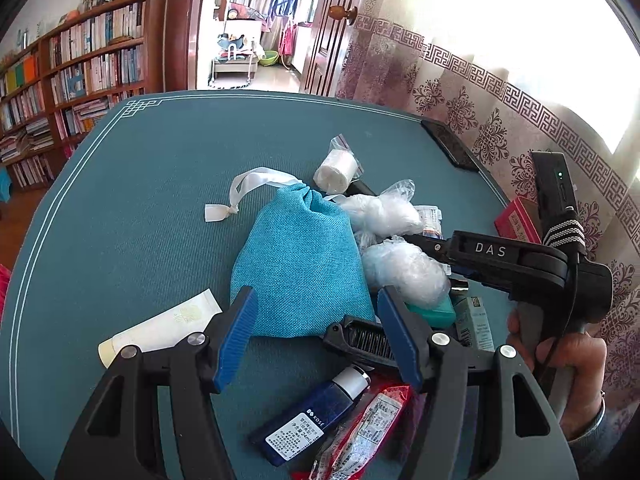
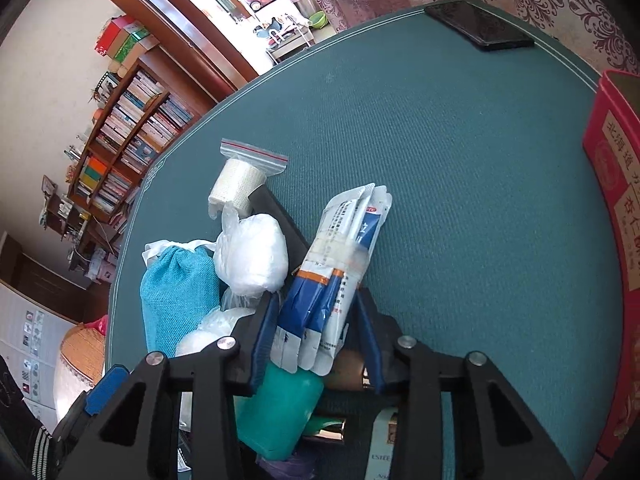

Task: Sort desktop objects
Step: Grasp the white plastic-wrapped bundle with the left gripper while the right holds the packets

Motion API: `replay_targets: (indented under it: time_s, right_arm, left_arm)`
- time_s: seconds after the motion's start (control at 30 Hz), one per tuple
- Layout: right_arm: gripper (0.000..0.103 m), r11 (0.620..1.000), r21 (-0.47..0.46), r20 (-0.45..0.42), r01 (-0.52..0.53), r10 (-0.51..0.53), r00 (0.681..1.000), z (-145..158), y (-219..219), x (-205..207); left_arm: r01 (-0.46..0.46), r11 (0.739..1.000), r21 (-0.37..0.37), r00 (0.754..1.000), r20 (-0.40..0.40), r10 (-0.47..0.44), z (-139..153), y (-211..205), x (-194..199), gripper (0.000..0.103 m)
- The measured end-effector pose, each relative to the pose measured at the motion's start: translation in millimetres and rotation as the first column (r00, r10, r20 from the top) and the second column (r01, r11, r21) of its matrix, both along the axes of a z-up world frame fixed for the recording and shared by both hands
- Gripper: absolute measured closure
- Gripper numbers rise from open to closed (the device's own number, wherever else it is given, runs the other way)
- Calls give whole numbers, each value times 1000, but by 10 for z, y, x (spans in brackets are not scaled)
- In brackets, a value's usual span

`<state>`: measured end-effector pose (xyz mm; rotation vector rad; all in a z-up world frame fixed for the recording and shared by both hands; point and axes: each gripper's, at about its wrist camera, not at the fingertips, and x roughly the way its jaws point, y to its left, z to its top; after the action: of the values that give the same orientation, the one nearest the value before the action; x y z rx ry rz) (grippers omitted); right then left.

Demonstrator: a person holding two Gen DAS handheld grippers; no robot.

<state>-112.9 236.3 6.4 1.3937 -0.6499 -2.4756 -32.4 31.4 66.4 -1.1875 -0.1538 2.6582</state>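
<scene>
1. The taped bundle of blue-and-white sachets [image 2: 340, 276] lies on top of the clutter near the middle of the teal table [image 2: 460, 160], its near end between the blue pads of the right gripper [image 2: 316, 340]. The jaws are narrowed onto the bundle and appear to grip both sides.
2. To do this step well, I judge the grip should stay square on the taped bundle and the lift go straight up, since the soft packets could slide or fan out.
3. The left gripper [image 1: 316, 336] hangs with jaws wide and empty over the near edge of the turquoise drawstring pouch [image 1: 300, 268]; no pad presses it.
4. Close around the bundle: two crumpled plastic bags [image 2: 252, 256], a bagged white roll [image 2: 236, 184] and a green case [image 2: 280, 408] beneath the gripper. These may be dragged along.
5. Further out: a dark blue KOSE bottle [image 1: 312, 416], a cream tube [image 1: 160, 328], a black comb [image 1: 360, 340], a phone [image 2: 480, 26] at the far edge, and a red box [image 2: 612, 200] on the right.
</scene>
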Motion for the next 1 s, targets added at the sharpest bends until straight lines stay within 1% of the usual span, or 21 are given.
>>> replay_targets:
  time_s: [0.13,0.27,0.33,0.4,0.43,0.5,0.6,0.63,0.67,0.7,0.73,0.83,1.0]
  right_arm:
    - [62,999,19,-15,27,-26,1000,35,99,48]
    - [62,997,22,-24,67,-67,997,58,236,64]
    - [62,996,22,-30,87,-86,996,62,299,73]
    - [62,995,15,-35,100,-99,994,59,360,85]
    - [62,995,14,-40,103,-102,994,61,381,88]
    - [62,994,20,-54,108,-107,993,70,410,96]
    - [62,993,35,-73,109,-106,992,82,377,83]
    - [62,994,36,-75,107,-104,992,72,381,81]
    - [62,994,34,-76,105,-102,992,59,382,80]
    - [62,994,34,-75,104,-101,992,54,375,75]
    - [62,994,34,-73,103,-100,992,49,370,68]
    - [62,994,45,-73,103,-99,992,43,328,48]
    - [63,992,82,-108,100,-90,990,102,229,58]
  left_arm:
    - [45,998,-36,999,-8,-45,89,215,-27,37]
    - [128,991,-47,992,13,-127,124,507,-99,37]
    - [162,984,-71,987,4,-162,113,641,-118,37]
    - [165,979,-121,986,14,-165,55,764,-172,37]
    - [170,977,-131,985,23,-168,16,804,-197,37]
    - [184,974,-128,983,32,-182,-57,856,-243,37]
    - [166,974,-152,986,21,-165,-141,880,-291,37]
    - [159,975,-154,987,18,-158,-166,869,-303,39]
    - [152,977,-149,988,18,-151,-191,844,-316,45]
    - [144,979,-146,990,25,-142,-217,823,-335,59]
    - [137,981,-137,990,33,-134,-241,801,-362,62]
    - [114,989,-92,993,28,-112,-263,718,-378,64]
    - [97,993,-73,994,-33,-99,-155,665,-300,65]
